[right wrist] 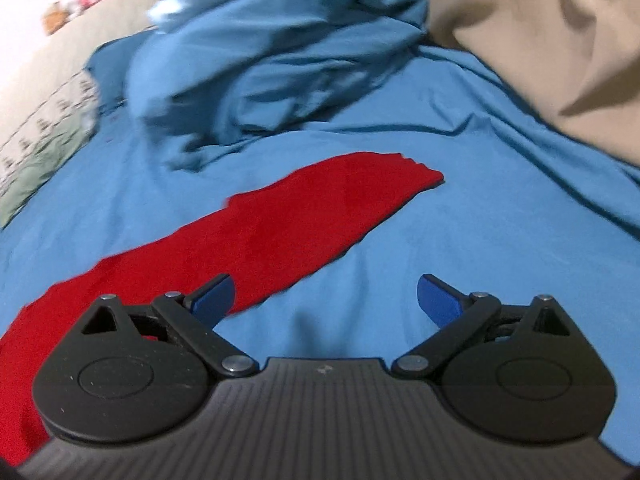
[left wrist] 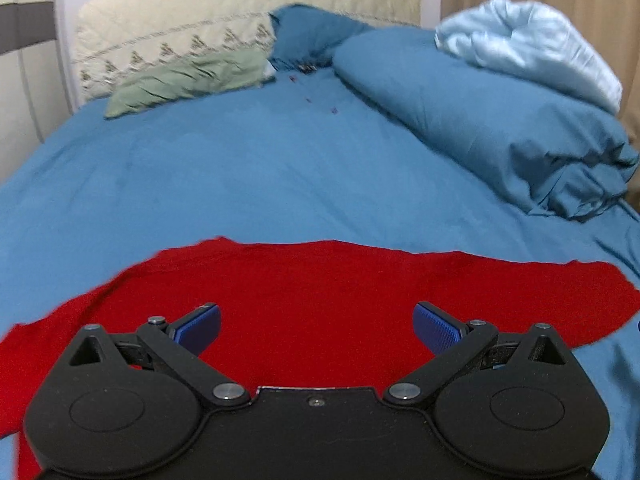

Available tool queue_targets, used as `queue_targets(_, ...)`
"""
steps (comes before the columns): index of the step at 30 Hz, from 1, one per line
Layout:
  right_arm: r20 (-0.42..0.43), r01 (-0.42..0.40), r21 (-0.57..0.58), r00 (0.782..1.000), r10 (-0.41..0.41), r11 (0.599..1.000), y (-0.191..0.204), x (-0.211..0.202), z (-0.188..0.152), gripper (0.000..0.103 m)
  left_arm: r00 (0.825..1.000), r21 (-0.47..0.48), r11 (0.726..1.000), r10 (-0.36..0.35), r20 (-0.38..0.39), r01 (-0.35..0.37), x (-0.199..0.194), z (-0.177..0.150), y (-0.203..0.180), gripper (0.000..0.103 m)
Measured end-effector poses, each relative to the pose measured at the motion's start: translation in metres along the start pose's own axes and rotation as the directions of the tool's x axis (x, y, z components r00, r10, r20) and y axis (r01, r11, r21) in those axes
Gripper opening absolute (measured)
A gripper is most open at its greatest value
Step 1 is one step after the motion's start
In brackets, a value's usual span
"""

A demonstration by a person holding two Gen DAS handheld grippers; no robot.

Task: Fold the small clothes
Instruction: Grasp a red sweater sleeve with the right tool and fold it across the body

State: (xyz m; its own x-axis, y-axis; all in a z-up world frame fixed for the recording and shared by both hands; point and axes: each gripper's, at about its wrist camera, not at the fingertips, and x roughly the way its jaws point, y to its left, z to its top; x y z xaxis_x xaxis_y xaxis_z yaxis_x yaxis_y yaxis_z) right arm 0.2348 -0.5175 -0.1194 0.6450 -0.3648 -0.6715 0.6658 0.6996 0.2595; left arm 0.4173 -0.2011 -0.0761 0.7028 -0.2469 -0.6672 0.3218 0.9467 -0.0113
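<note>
Nearest the left wrist camera, the black body of the left gripper fills the bottom of the view, its two blue-padded fingers spread wide with nothing between them. Directly beneath and ahead of it, from 9 o'clock round to 3 o'clock, a red garment is spread flat on the blue bedsheet. Whether the pads touch the cloth cannot be told. At 10 o'clock a green cloth is seen lying against a cream patterned pillow. At 2 o'clock a bunched blue duvet is piled, with a pale blue fabric resting on top of it.

From the right wrist camera, the right gripper is likewise seen with its fingers held wide apart and gripping nothing. Bare blue bedsheet lies between the fingers. The red garment is seen as a long band running from 7 o'clock up toward 1 o'clock, and its near edge passes under the left finger. The bunched blue duvet is heaped at 12 o'clock, well apart from the far end of the garment. A beige fabric is draped at 2 o'clock. This view is blurred, so finer detail cannot be made out.
</note>
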Motion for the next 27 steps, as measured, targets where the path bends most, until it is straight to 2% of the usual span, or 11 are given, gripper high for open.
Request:
queue_targets(3,-0.014,0.002,0.083,1.000,-0.001,0.997,-0.009,0.040,0.005,0.100,0.999,-0.001,0.999,-0.032,-0.033,0.032,0.044,-0.002,-0.007,0.103)
queue_targets(7,0.050,0.025,0.141,0.998,-0.032,0.990,-0.015,0.067,0.010,0.095,0.995,-0.019,0.999,-0.031,-0.099,0.029,0.087,-0.013,-0.009,0.103)
queue_targets(9,0.066,0.060,0.136,0.995,-0.069,0.989,-0.012,0.076,0.014,0.076,0.989,-0.017,0.999,-0.031,-0.142,0.029,0.100,-0.018,-0.010,0.103)
queue_targets(10,0.062,0.085,0.132,0.994,-0.094,0.988,-0.011,0.079,0.016,0.070,0.988,-0.006,1.000,-0.027,-0.152,0.026,0.103,-0.021,-0.011,0.102)
queue_targets(12,0.056,0.118,0.128,0.990,-0.126,0.985,-0.009,0.085,0.020,0.043,0.989,0.015,1.000,-0.017,-0.148,0.019,0.104,-0.021,-0.014,0.103)
queue_targets(14,0.041,0.142,0.139,0.988,-0.149,0.980,-0.009,0.088,0.025,0.026,0.987,0.013,1.000,-0.024,-0.157,0.027,0.104,-0.018,-0.014,0.102)
queue_targets(15,0.037,0.139,0.150,0.989,-0.146,0.979,-0.009,0.088,0.028,0.022,0.986,-0.001,0.999,-0.032,-0.164,0.032,0.105,-0.016,-0.014,0.102)
queue_targets(17,0.036,0.134,0.171,0.989,-0.142,0.976,-0.005,0.085,0.035,0.021,0.984,-0.032,0.998,-0.053,-0.169,0.048,0.105,-0.009,-0.010,0.102)
queue_targets(20,0.052,0.083,0.174,0.994,-0.093,0.981,0.011,0.075,0.048,0.021,0.982,0.074,0.996,-0.026,-0.188,0.040,0.108,0.015,-0.023,0.098)
queue_targets(23,0.081,-0.029,0.174,0.997,0.015,0.984,0.039,0.057,0.065,0.020,0.986,0.089,0.995,-0.038,-0.161,0.053,0.100,0.044,-0.023,0.099)
queue_targets(27,0.132,-0.226,0.032,0.967,0.220,0.974,0.108,0.021,0.080,0.020,0.988,0.075,0.996,-0.038,-0.147,0.049,0.083,0.063,-0.001,0.099)
